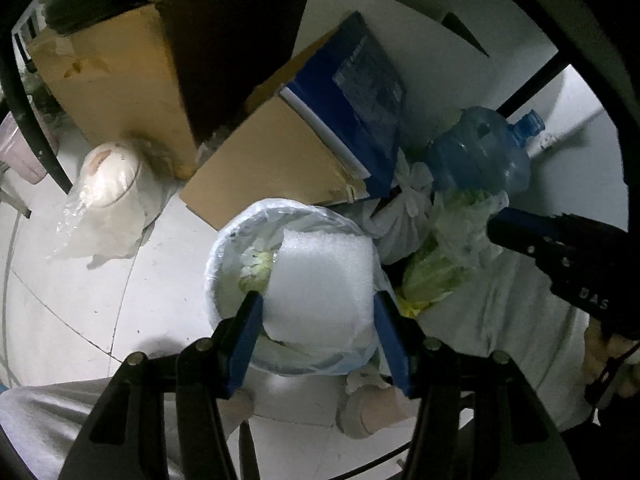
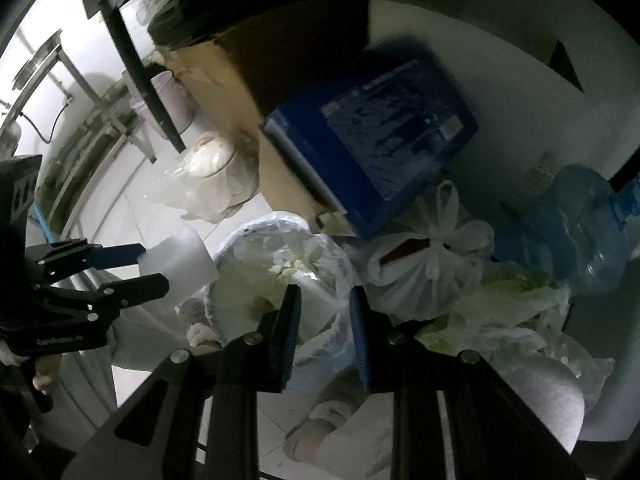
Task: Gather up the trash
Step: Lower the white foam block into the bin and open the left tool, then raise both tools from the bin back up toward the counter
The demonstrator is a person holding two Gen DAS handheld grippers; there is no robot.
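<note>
Foam sheet (image 1: 320, 284) is held between both fingers of the left gripper (image 1: 318, 320), directly above the lined bin (image 1: 224, 240). Right gripper (image 2: 324, 316), part open and empty, is poised over the bin's rim. Disposal step judged underway; release over the opening is needed next.

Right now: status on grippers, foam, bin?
Left gripper shut on foam sheet, over lined bin. Right gripper open, empty. Tied bag beside bin.
</note>
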